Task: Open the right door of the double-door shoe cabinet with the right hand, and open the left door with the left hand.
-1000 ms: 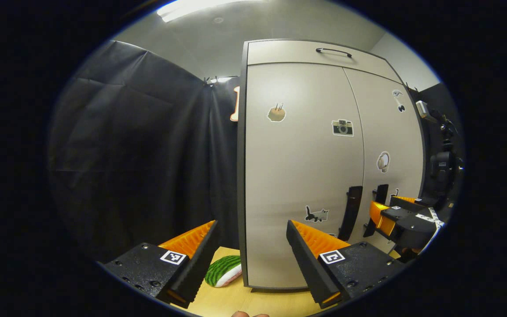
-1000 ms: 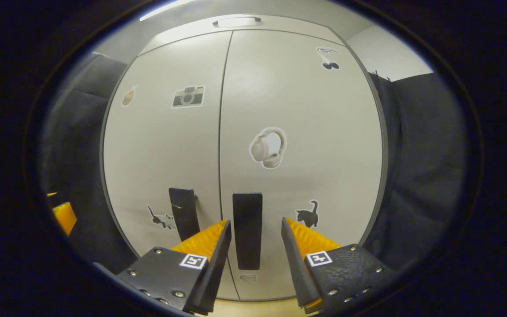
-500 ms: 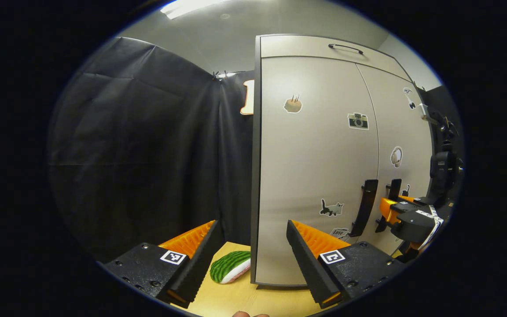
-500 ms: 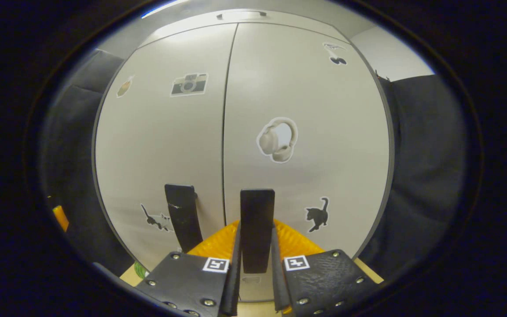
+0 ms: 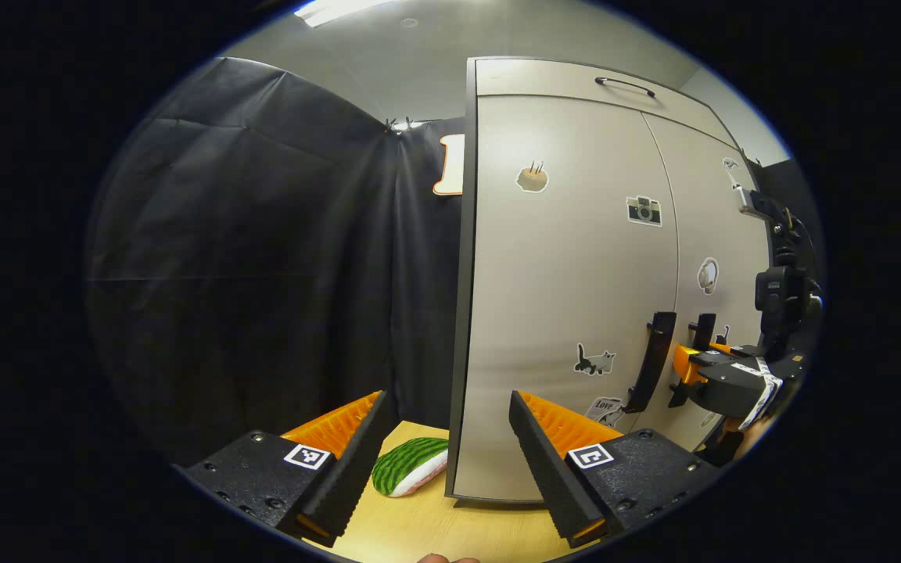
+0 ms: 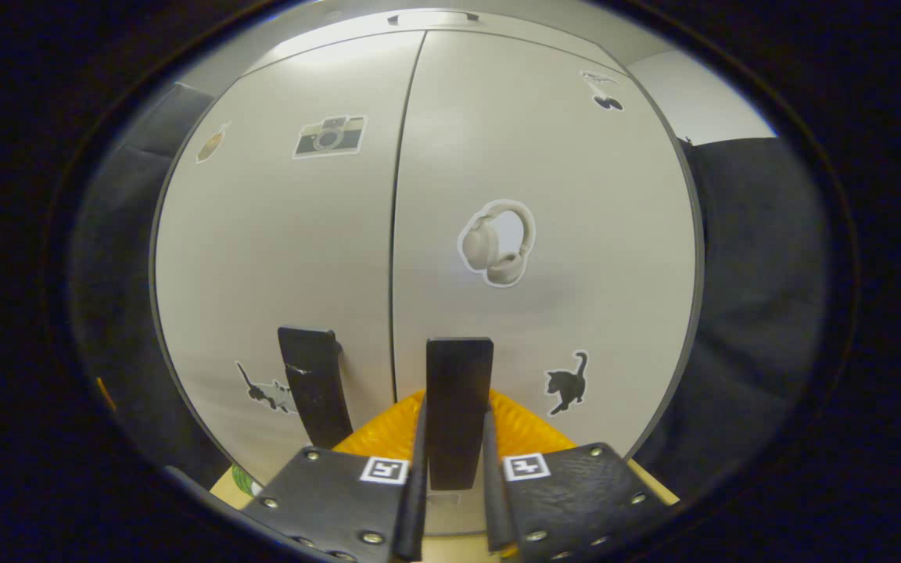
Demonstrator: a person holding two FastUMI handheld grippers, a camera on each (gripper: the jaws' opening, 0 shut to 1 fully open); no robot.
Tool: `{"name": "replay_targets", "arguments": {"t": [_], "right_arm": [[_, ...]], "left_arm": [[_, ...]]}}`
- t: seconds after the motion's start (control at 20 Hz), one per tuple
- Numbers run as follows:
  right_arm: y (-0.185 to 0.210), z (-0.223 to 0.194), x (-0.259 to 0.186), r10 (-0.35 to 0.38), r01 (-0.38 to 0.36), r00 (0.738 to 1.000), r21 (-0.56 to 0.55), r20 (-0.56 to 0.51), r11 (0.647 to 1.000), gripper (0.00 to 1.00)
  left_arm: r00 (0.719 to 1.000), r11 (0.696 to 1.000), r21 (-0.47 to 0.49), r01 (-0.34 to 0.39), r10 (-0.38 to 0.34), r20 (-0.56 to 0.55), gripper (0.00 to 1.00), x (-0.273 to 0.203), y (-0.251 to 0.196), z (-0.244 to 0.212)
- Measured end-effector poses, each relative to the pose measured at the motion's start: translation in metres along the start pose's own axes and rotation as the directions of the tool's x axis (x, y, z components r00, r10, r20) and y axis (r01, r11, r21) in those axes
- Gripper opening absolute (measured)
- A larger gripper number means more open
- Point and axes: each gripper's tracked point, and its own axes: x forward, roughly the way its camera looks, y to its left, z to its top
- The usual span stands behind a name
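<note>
The pale grey shoe cabinet (image 6: 544, 195) faces me with both doors flush and closed. In the right gripper view, my right gripper (image 6: 456, 405) is shut on the right door's black vertical handle (image 6: 459, 371), one finger on each side. The left door's black handle (image 6: 314, 383) stands free just to its left. In the left gripper view, my left gripper (image 5: 446, 434) is open and holds nothing, low near the cabinet's left front corner, well left of the left door's handle (image 5: 656, 356). The right gripper (image 5: 715, 369) appears there at the right handle (image 5: 702, 332).
A watermelon-patterned slipper (image 5: 411, 473) lies on the wooden floor (image 5: 435, 524) beside the cabinet's left side. Black cloth (image 5: 263, 258) hangs behind and to the left. A dark camera stand (image 5: 783, 289) is right of the cabinet. A drawer with a black handle (image 5: 624, 82) tops the doors.
My right gripper moved in and shut on the right door's handle. The left gripper turned leftward, so the cabinet slid right in its view. Both doors stayed closed.
</note>
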Motion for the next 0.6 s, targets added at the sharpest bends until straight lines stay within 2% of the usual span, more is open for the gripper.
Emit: {"name": "replay_targets", "arguments": {"t": [0.1, 0.25, 0.35, 0.6], "right_arm": [[0.0, 0.0, 0.001, 0.014, -0.014, 1.0, 0.002, -0.006, 1.0, 0.22], [-0.001, 0.0, -0.003, 0.03, -0.03, 1.0, -0.003, -0.003, 1.0, 0.24], [-0.002, 0.001, -0.007, 0.052, -0.052, 0.999, -0.004, -0.002, 0.999, 0.22], [-0.009, 0.0, -0.027, 0.055, -0.055, 0.998, 0.005, 0.023, 0.998, 0.22]], "left_arm": [[1.0, 1.0, -0.001, 0.005, -0.005, -0.003, 0.95, -0.01, 0.002, -0.004], [1.0, 1.0, 0.005, 0.009, -0.009, -0.002, 0.95, -0.018, 0.005, -0.002], [1.0, 1.0, 0.004, 0.011, -0.011, 0.002, 0.95, -0.024, 0.006, -0.001], [1.0, 1.0, -0.003, 0.023, -0.023, -0.008, 0.95, -0.035, 0.004, -0.003]]}}
